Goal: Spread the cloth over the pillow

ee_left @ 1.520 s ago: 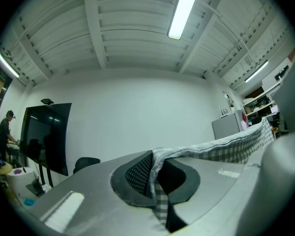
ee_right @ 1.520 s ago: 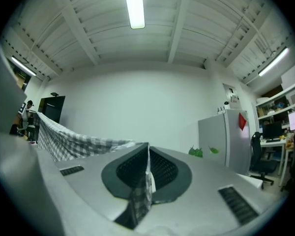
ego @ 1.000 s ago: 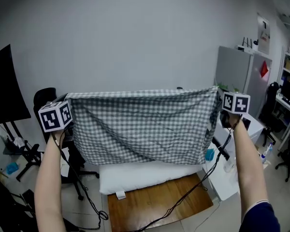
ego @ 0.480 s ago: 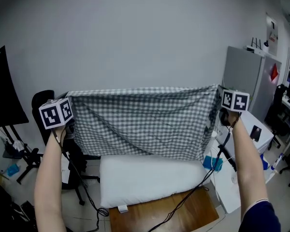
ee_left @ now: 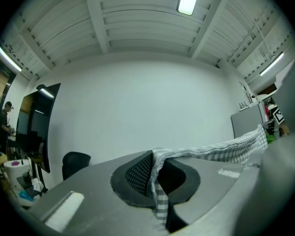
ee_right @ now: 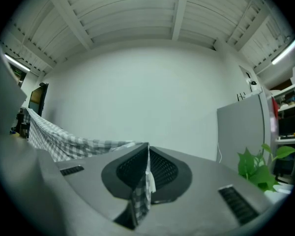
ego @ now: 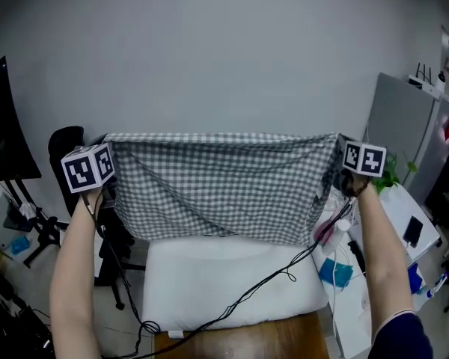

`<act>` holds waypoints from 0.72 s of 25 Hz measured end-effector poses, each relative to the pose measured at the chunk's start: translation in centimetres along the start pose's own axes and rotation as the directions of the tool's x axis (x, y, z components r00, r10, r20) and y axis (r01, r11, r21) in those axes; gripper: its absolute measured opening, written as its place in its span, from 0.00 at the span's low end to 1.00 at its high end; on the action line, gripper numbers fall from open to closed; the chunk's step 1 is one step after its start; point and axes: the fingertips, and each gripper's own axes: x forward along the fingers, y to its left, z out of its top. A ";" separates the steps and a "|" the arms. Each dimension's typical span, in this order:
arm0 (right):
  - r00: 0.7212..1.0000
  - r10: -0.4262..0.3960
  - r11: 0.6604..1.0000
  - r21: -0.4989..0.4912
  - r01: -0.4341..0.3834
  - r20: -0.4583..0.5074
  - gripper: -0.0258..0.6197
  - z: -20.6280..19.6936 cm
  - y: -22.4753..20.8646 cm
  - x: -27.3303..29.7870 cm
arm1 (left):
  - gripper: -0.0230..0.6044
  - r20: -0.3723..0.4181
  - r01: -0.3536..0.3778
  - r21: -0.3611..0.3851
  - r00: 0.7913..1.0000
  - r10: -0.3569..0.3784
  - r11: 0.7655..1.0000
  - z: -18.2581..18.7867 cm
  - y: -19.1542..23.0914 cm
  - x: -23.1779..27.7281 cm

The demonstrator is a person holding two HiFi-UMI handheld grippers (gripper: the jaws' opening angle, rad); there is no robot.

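Against the frame a second ago, the head view takes in far more of the white pillow [ego: 224, 275]. Then only a strip showed below the cloth's hem. Now most of its top is exposed, and the wooden table [ego: 247, 344] is reduced to a sliver at the near edge. A black cable [ego: 266, 284] now trails across the pillow. The grey cabinet [ego: 400, 122] sits further right in view.

The checked cloth [ego: 217, 189] remains stretched as a curtain, its top edge taut between the two tools. Its lower hem hangs over the far part of the pillow.

Both forearms reach forward, well apart, at the pillow's left and right ends, with the grippers pointing level. The left gripper [ee_left: 155, 176] is clamped on the cloth's left top corner, with fabric pinched between the closed pads. The right gripper [ee_right: 146, 171] is likewise clamped on the right top corner.
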 end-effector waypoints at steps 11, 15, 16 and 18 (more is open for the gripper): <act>1.000 0.011 1.000 0.000 -0.011 -0.020 0.07 -2.7 -1.6 5.2 | 0.05 -0.058 -0.014 -0.011 0.998 0.013 1.000 -4.1 -1.5 4.4; 1.000 0.013 1.000 -0.001 -0.013 -0.017 0.07 -2.9 -2.0 6.3 | 0.05 -0.064 -0.021 -0.005 0.998 0.021 1.000 -4.3 -1.8 5.2; 1.000 0.012 1.000 -0.005 -0.012 -0.017 0.07 -2.8 -2.0 6.5 | 0.05 -0.064 -0.024 -0.003 0.998 0.024 1.000 -4.3 -1.8 5.3; 1.000 0.009 1.000 -0.010 -0.009 -0.013 0.07 -2.5 -2.1 7.1 | 0.05 -0.064 -0.026 0.003 0.998 0.026 1.000 -4.2 -1.9 5.5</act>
